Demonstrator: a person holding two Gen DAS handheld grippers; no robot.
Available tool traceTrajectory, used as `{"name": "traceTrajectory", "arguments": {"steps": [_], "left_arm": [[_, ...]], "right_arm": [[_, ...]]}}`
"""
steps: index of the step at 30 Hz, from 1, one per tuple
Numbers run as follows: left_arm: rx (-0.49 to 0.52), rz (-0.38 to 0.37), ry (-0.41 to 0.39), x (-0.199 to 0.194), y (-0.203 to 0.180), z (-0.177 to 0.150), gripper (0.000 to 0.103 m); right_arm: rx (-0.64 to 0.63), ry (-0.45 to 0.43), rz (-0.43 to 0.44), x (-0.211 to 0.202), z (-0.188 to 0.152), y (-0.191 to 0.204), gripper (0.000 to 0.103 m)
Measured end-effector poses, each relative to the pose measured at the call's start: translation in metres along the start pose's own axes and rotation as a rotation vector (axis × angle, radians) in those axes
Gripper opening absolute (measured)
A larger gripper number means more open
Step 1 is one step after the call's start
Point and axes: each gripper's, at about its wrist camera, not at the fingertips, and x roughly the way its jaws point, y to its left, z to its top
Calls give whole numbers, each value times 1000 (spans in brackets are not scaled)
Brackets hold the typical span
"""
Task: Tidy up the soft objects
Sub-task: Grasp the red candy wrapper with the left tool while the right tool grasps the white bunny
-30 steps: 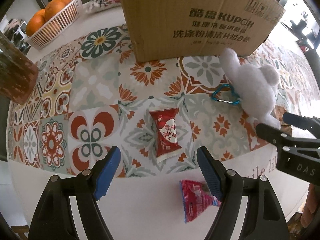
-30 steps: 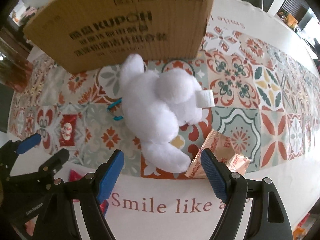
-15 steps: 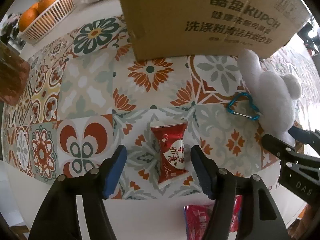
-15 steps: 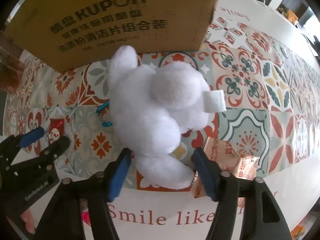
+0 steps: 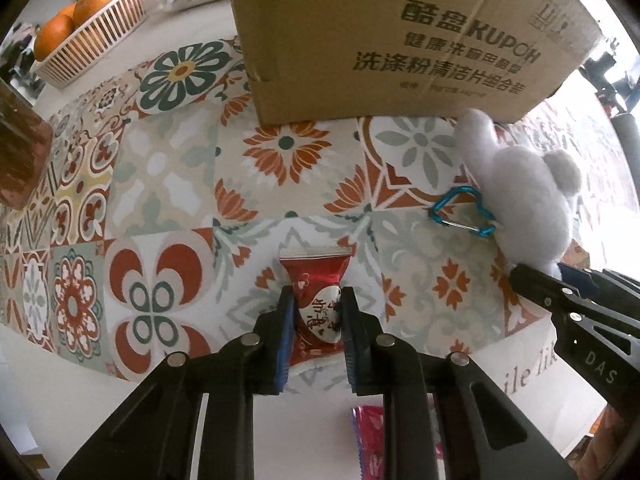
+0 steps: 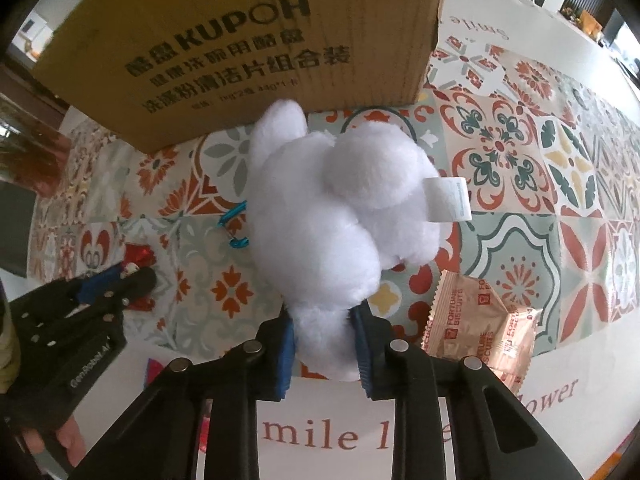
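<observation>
A red snack packet [image 5: 314, 270] lies on the patterned tablecloth. My left gripper [image 5: 316, 294] points down over it, its jaws closing with the blue pads pressed on the packet's two sides. A white plush toy [image 6: 332, 200] lies in front of the cardboard box [image 6: 260, 40], with a blue carabiner [image 5: 460, 216] at its side. My right gripper [image 6: 323, 316] is shut on the plush's lower end, which is squeezed between the pads. In the left wrist view the plush [image 5: 528, 200] and the right gripper [image 5: 552, 276] sit at the right edge.
Tan biscuit packets [image 6: 480, 328] lie just right of the right gripper. A pink packet [image 5: 372, 436] lies under the left gripper near the table edge. A basket of oranges [image 5: 92, 28] stands far left, with a brown container [image 5: 20, 156] beside it.
Both grippers came down and forward a little and their jaws went from wide open to closed, the left on the red packet, the right on the plush's lower end.
</observation>
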Motion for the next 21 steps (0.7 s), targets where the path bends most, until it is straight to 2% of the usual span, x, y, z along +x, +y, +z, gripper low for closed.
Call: {"name": "traceTrajectory", "arguments": {"steps": [7, 21], "left_arm": [[-11, -44, -39, -16, -4, -13, 22], [-21, -77, -157, -71, -9, -29, 22]], "right_arm": [[24, -50, 58, -24, -13, -8, 27], [68, -155, 164, -68, -21, -18, 25]]}}
